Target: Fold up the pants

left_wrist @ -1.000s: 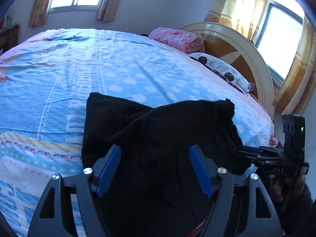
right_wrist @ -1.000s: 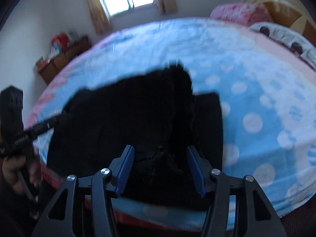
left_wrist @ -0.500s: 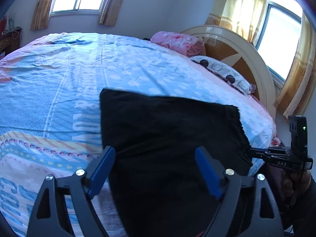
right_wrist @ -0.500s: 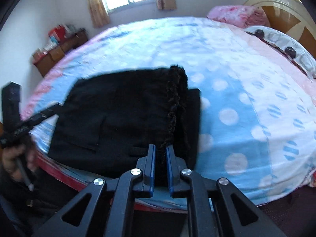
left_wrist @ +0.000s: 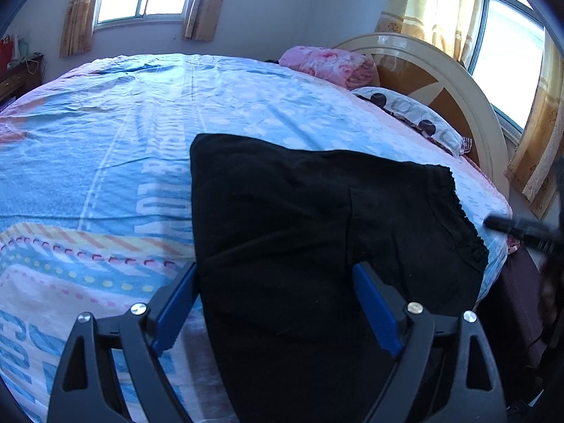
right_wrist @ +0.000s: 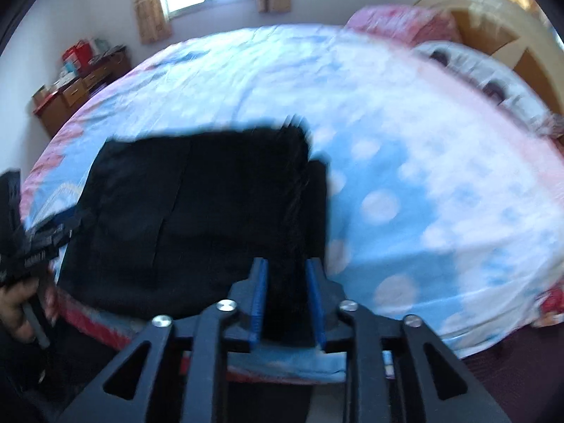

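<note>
Folded black pants (left_wrist: 317, 232) lie flat at the near edge of a bed (left_wrist: 123, 134) with a blue patterned sheet. The left gripper (left_wrist: 275, 303) hovers over them, jaws spreading wide and gripping nothing. The right gripper (right_wrist: 286, 296), blurred, is opening, apparently clear of the dark cloth seen between its pads.

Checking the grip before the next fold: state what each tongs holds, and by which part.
Nothing is gripped. The left tongs are opening wide over the black pants. The right tongs are opening by the waistband edge, pads apparently clear of the cloth.
</note>
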